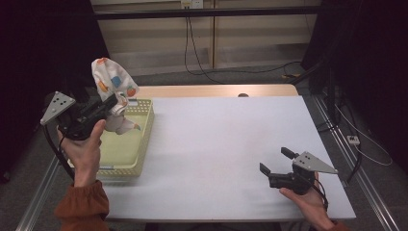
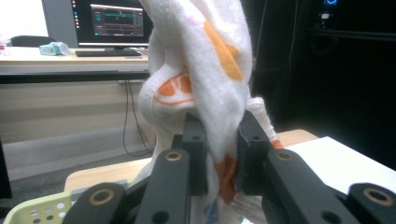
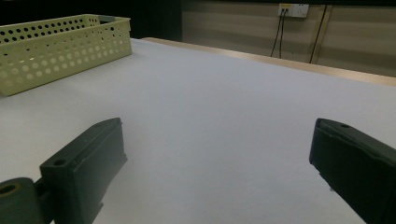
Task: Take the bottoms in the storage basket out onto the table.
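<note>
Above the pale yellow perforated plastic basket [image 1: 139, 144] at the worktop's [image 1: 226, 144] left edge, the left tongs [image 1: 111, 102] are clamped tight on a white terry cloth printed with orange and blue shapes [image 1: 113, 79]. In the left gripper view the cloth [image 2: 205, 70] is pinched between the closed jaws, its upper part rising above them and a lower fold hanging toward the basket. Whether that fold touches the basket floor cannot be told. The right tongs [image 1: 274, 161] rest low over the white worktop, well apart from the basket, jaws wide open and empty. Judged status: the cloth is gripped and lifted; placement on the worktop or in the basket remains, and the right tongs are unused.
</note>
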The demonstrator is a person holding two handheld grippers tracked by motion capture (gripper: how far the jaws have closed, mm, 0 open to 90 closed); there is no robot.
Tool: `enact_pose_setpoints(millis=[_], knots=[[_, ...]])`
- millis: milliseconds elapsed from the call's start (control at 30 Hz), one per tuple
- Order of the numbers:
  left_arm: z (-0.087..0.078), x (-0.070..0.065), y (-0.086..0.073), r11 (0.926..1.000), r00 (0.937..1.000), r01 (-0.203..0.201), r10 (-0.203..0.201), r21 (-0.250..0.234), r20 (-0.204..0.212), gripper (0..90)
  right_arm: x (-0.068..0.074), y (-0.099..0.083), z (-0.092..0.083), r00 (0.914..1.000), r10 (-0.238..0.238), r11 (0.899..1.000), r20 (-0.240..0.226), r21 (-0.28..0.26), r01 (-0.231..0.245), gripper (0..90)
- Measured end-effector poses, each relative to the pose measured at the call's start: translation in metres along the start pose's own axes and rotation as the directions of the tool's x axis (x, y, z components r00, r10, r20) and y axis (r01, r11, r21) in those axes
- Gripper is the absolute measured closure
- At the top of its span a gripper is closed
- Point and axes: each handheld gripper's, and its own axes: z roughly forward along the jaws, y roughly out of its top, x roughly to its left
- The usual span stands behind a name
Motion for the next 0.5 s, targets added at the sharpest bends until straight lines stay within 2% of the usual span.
enact_pose_setpoints(millis=[167,500], knots=[[0.0,-0.004,0.003,0.9999,1.0,0.003,-0.003,0.015,0.009,77.4,0.0,0.0,0.001,1.0,-0.006,1.0,-0.003,0.006,0.006,3.4],[0.0,-0.013,0.008,0.9999,0.9992,0.0,-0.001,0.014,0.039,77.4,0.0,0.0,0.002,1.0,-0.002,1.0,-0.004,0.004,0.002,3.3]])
